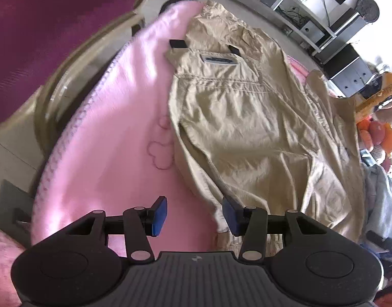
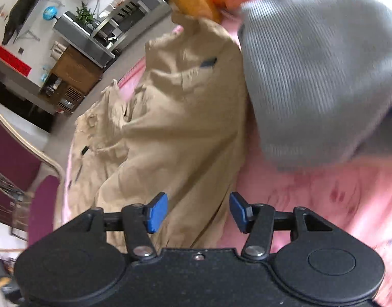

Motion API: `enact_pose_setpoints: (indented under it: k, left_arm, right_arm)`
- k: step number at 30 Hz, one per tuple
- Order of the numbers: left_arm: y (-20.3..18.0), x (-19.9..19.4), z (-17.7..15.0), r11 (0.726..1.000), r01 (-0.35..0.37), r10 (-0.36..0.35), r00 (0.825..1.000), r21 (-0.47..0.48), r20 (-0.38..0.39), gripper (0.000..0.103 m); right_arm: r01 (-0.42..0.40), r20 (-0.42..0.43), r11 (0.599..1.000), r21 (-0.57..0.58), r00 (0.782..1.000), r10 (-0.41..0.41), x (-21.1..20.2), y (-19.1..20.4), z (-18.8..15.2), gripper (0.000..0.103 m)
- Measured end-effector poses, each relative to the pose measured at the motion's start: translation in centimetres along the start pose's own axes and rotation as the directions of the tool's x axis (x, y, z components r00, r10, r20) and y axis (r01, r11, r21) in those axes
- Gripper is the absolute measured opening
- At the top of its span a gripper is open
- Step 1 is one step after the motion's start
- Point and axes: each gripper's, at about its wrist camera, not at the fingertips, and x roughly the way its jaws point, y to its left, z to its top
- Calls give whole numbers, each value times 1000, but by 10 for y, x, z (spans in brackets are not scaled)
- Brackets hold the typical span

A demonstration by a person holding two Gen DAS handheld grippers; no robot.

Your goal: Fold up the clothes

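Note:
A pair of beige trousers lies spread on a pink blanket, waistband and label at the far end. My left gripper is open and empty, hovering over the near trouser leg hem and the blanket. In the right wrist view the same beige trousers lie rumpled on the pink blanket. My right gripper is open and empty above the near edge of the trousers.
A grey ribbed garment lies on the blanket right of the trousers; it also shows in the left wrist view. A purple chair stands to the left. Orange toys sit at the right. Shelves and cabinets stand behind.

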Motion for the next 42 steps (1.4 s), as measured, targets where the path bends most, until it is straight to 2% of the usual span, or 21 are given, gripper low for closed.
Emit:
enact_pose_setpoints:
  k: [3,4,8,10,11,12,13,14,15,16,17,20,24,26,28,32,36,38,40,42]
  left_arm:
    - [-3,5,-1,998,56,-56,998,-17,7,55]
    - [-3,10,-1,998,59,-59,998,-21,-2,55]
    - [-5,28,-3,998,60,-61,997,-32,-54,48]
    - [-10,31,-4,999,52,-52,997,2,-52,46]
    - [-12,31,-4,999,48,-47,998,19,-50,45]
    - [-14,31,-5,998,47,-45,998,29,-47,39]
    - [-15,32,-5,998,47,-45,998,35,-49,36]
    - [-17,33,-6,998,47,-45,998,42,-51,30]
    - [-18,33,-6,997,48,-46,998,52,-51,18]
    - [-20,34,-7,997,51,-47,998,64,-52,12]
    - [-22,29,-7,996,47,-45,998,76,-37,8]
    - [-27,8,-9,994,28,-31,999,109,34,6]
    - [-25,-21,-9,997,21,-26,997,80,70,5]
    - [-22,-21,-11,998,13,-16,999,60,49,6]
    - [-21,-8,-13,998,-12,12,1000,65,8,6]
    - [-28,16,-19,986,-82,88,995,143,-39,8]
    - [-34,10,-16,975,-127,131,991,185,-12,26]
    - [-35,1,-15,969,-153,153,988,192,17,28]
    - [-38,-12,-14,963,-174,164,984,204,65,28]
    - [-43,-23,-14,959,-178,156,981,222,112,28]
  right_arm:
    - [-17,-46,999,28,999,18,6,-3,-8,58]
    - [-17,-58,999,31,998,19,9,-3,-10,58]
    - [14,-109,1000,9,994,-13,23,1,-20,58]
    - [35,-133,999,-13,990,-37,29,4,-25,56]
    - [42,-140,999,-19,989,-44,32,4,-27,51]
    - [48,-146,999,-25,988,-51,35,5,-30,42]
    - [51,-143,998,-28,988,-55,37,5,-32,39]
    - [55,-129,998,-41,990,-60,38,7,-33,33]
    - [59,-112,997,-54,992,-65,38,8,-34,24]
    - [68,-81,994,-85,994,-75,37,11,-36,20]
    - [79,-52,989,-124,995,-86,36,16,-38,9]
    - [86,25,971,-225,996,-83,26,30,-42,6]
    - [-30,23,990,-139,999,33,-4,27,-38,5]
    - [-34,-12,995,-93,999,33,-7,21,-36,5]
    - [18,-51,996,-84,998,-22,3,16,-36,5]
    - [138,-85,978,-156,985,-152,27,17,-45,7]
    - [161,-94,968,-194,979,-182,25,20,-43,19]
    - [168,-99,965,-202,977,-191,23,21,-41,41]
    - [173,-76,965,-197,979,-191,11,23,-42,47]
    - [178,-44,964,-196,981,-190,-3,24,-42,48]
